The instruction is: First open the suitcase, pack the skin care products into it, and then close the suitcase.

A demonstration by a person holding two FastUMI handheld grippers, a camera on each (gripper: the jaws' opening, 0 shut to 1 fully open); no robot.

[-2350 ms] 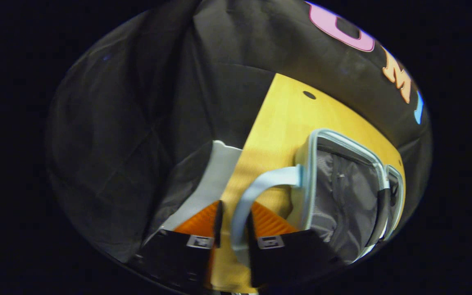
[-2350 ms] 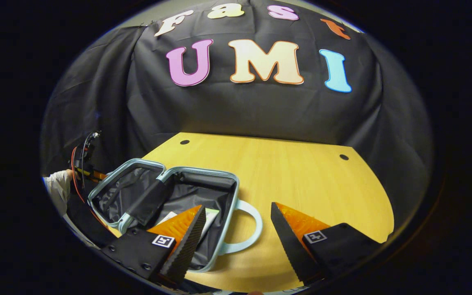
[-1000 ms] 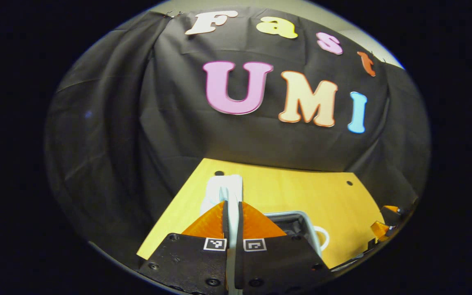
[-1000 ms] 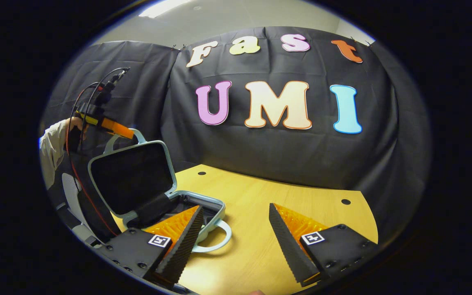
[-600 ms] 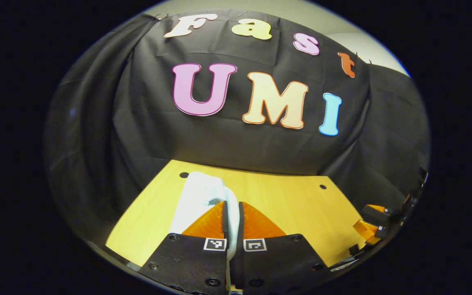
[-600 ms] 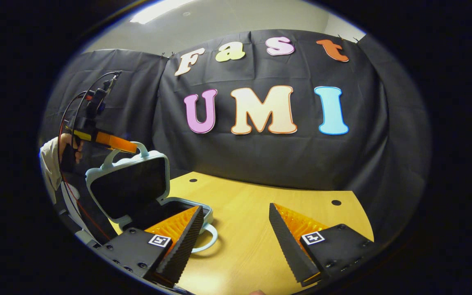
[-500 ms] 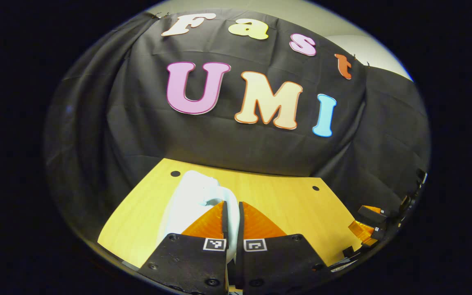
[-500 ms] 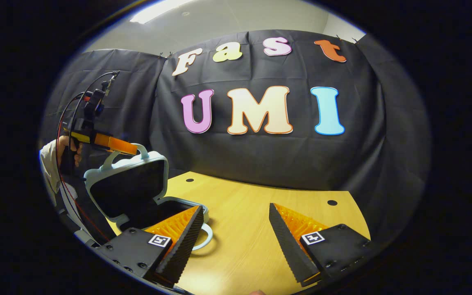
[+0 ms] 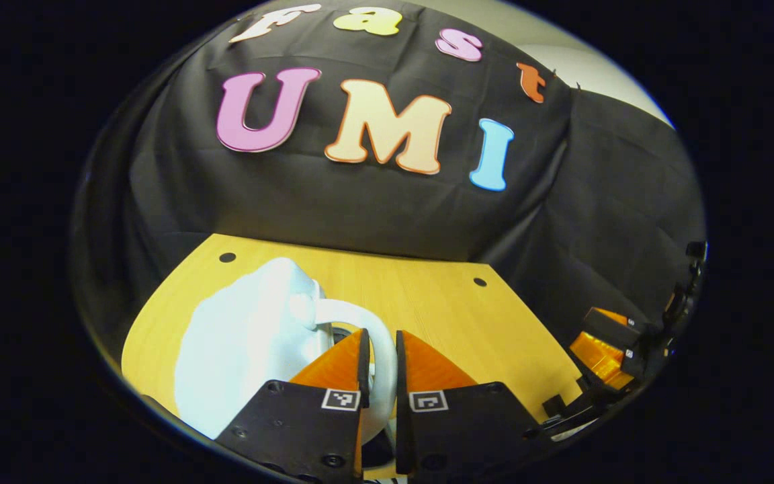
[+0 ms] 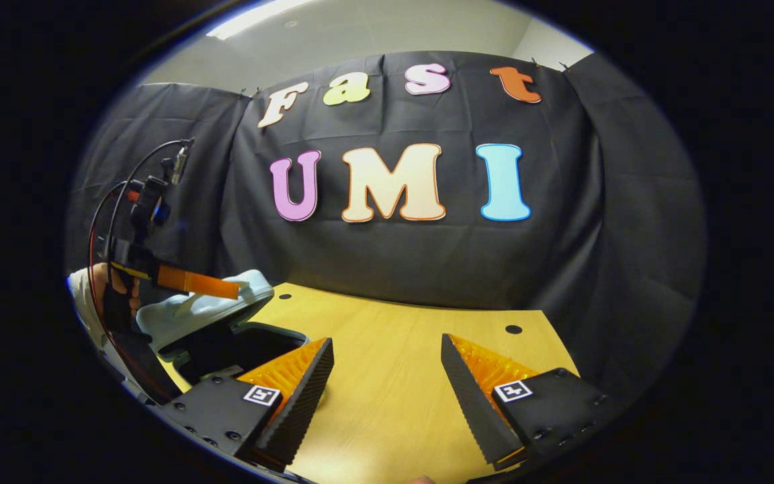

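Left gripper (image 9: 380,349): fingers nearly together, pinching the pale handle (image 9: 373,329) of the suitcase lid (image 9: 246,343); lid tilted low over the base, a dark gap remaining.

Right gripper (image 10: 387,376): fingers wide apart, holding nothing, hovering above the wooden table (image 10: 394,349).

Suitcase (image 10: 226,329): at the table's left end in the right gripper view, contents not discernible.

Surface: light wood with small dark holes; black cloth wall behind.

Right gripper view adds: a hand (image 10: 101,282), cables, pale ceiling with a light strip.
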